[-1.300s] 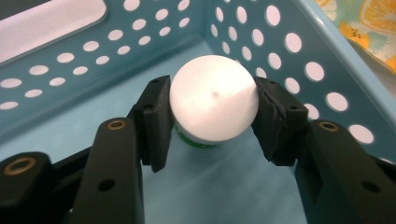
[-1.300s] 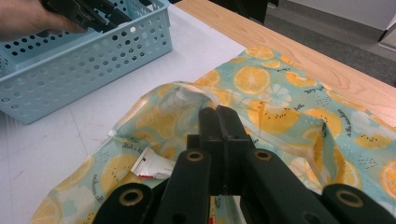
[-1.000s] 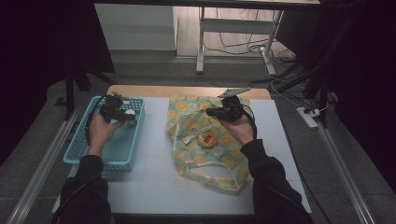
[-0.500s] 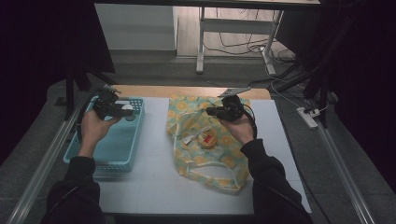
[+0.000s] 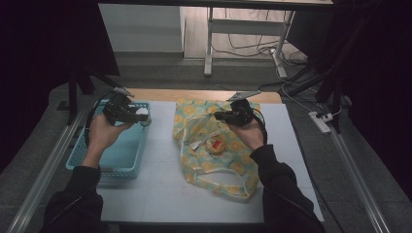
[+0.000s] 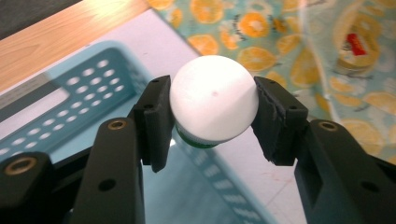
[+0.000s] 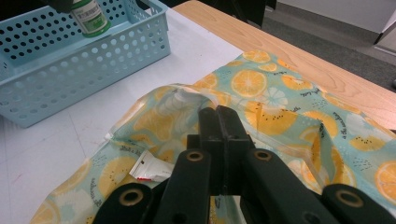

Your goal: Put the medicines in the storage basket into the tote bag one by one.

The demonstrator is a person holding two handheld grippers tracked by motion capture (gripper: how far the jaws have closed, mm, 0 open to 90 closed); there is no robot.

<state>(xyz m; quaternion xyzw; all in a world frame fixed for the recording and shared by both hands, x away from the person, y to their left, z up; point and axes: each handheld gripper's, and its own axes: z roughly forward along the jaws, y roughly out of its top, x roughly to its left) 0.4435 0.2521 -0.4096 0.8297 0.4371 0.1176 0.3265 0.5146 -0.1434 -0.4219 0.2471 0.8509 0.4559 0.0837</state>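
Note:
My left gripper (image 5: 140, 115) hangs over the far right corner of the blue basket (image 5: 121, 150), shut on a small bottle (image 6: 214, 100) with a round white cap and a green label. In the right gripper view the same bottle (image 7: 91, 18) shows above the basket (image 7: 70, 60). On the white mat lies a bag (image 5: 214, 165) printed with orange slices. My right gripper (image 5: 219, 115) is at the bag's far edge with its jaws pressed together on the fabric (image 7: 280, 116), holding the rim raised.
A round yellow tin with a red label (image 5: 216, 147) and a small white sachet (image 5: 197, 144) lie at the bag's mouth. A bare wooden strip (image 5: 160, 94) runs along the table's far edge. Metal rails flank the table.
My left hand has risen out of the basket with the bottle and now holds it above the basket's far right corner. The right hand and the bag have kept still.

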